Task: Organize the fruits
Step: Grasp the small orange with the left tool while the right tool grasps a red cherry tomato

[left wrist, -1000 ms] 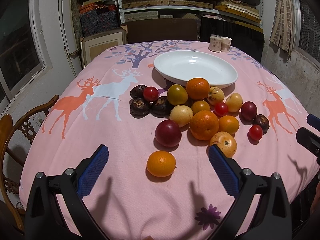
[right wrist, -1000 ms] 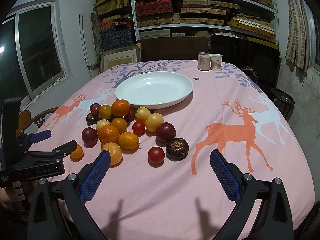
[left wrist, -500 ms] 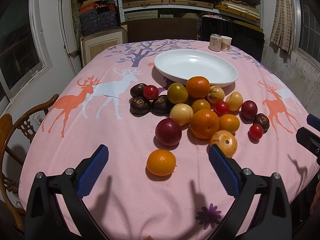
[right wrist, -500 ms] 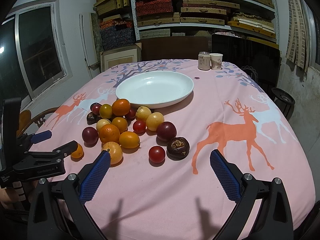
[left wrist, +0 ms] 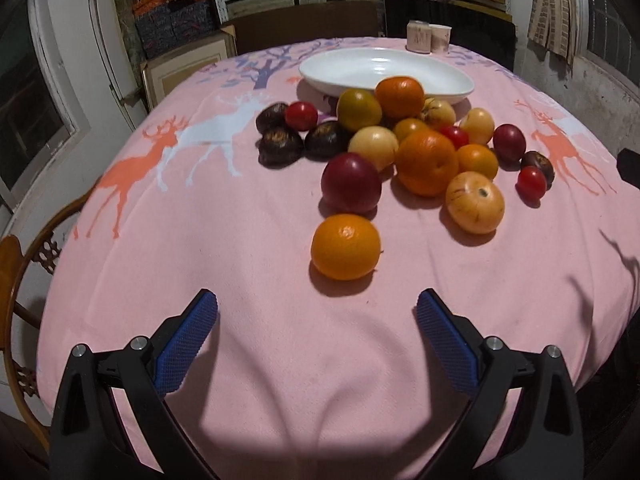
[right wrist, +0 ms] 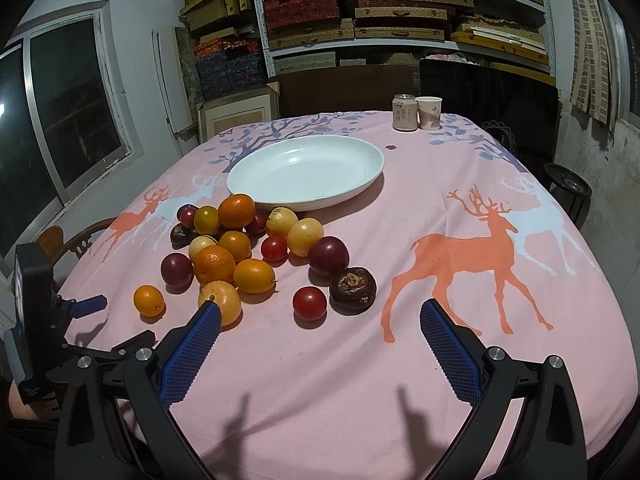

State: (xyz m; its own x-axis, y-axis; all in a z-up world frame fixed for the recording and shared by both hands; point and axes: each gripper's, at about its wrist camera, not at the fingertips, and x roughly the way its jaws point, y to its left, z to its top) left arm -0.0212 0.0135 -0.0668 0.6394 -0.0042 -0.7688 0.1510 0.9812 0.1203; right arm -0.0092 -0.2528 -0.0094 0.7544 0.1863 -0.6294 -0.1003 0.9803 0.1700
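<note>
honestly nothing's sorted yet, the white plate (right wrist: 352, 184) is bare, all the fruit sits on the pink surface (right wrist: 460, 208), lone orange (left wrist: 345, 247) mid-frame ahead of the left hand-held gripper (left wrist: 316, 308), which like the right hand-held gripper (right wrist: 320, 320) is spread apart and holding nothing

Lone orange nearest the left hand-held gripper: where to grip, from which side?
Grip the lone orange across its widest middle, fingers on its left and right flanks. Come straight in from the near side with the open left hand-held gripper: it is round, sits apart from the pile, and only the dark red fruit crowds its far side.
</note>
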